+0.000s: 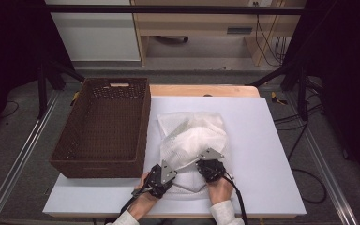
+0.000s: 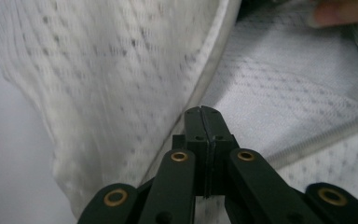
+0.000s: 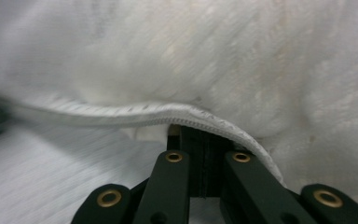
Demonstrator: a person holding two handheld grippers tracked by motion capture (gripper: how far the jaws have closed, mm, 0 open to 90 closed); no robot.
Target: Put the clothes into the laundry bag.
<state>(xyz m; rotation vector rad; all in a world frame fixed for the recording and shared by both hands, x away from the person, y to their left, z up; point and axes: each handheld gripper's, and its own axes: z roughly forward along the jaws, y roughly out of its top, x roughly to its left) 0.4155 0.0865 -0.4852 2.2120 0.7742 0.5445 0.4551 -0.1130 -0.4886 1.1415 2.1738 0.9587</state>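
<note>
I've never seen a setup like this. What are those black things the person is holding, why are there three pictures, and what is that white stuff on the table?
No robot here: a person holds a hand-worked tool in each hand, the left gripper and the right gripper, each with two black jaws that pinch like tongs. The wide picture comes from a fixed camera above the table. The other two come from small cameras riding on the grippers, looking along their jaws.

On the table lies a white garment of mesh-like fabric, partly folded over itself. Beside it, on the person's left, stands a brown woven basket, which looks empty.

In both gripper views the jaws are closed, each apparently on a hemmed edge of the garment, so the person seems to be lifting or folding it.
</note>
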